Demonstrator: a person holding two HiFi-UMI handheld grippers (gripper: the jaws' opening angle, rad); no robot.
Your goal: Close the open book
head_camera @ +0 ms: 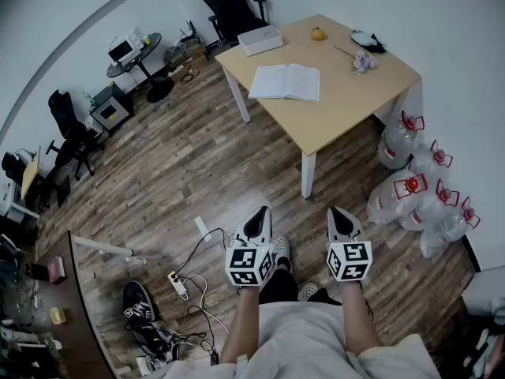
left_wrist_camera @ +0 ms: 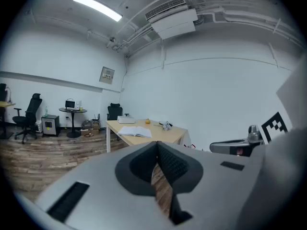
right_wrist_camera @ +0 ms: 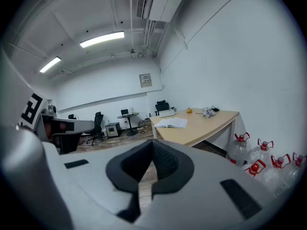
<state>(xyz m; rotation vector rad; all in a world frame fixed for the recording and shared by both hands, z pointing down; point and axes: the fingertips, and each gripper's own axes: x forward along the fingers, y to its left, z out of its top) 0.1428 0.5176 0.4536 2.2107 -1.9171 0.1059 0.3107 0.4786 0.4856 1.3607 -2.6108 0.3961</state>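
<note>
An open book (head_camera: pixel 286 82) lies flat on a light wooden table (head_camera: pixel 331 113) across the room; it also shows far off as the book (left_wrist_camera: pixel 136 132) in the left gripper view and the book (right_wrist_camera: pixel 171 123) in the right gripper view. My left gripper (head_camera: pixel 259 216) and right gripper (head_camera: pixel 339 215) are held side by side close to my body, well short of the table, over the wood floor. Both are shut with nothing between the jaws, as the left gripper (left_wrist_camera: pixel 157 147) and right gripper (right_wrist_camera: pixel 152 146) show in their own views.
On the table sit a white box (head_camera: pixel 259 40), a yellow fruit (head_camera: pixel 318 33), a small flower bunch (head_camera: pixel 362 61) and a dark object (head_camera: pixel 368 42). Several water jugs (head_camera: pixel 410 196) stand right of the table. Office chairs (head_camera: pixel 233 8), a round side table (head_camera: pixel 134 54) and floor cables (head_camera: pixel 189 283) lie left.
</note>
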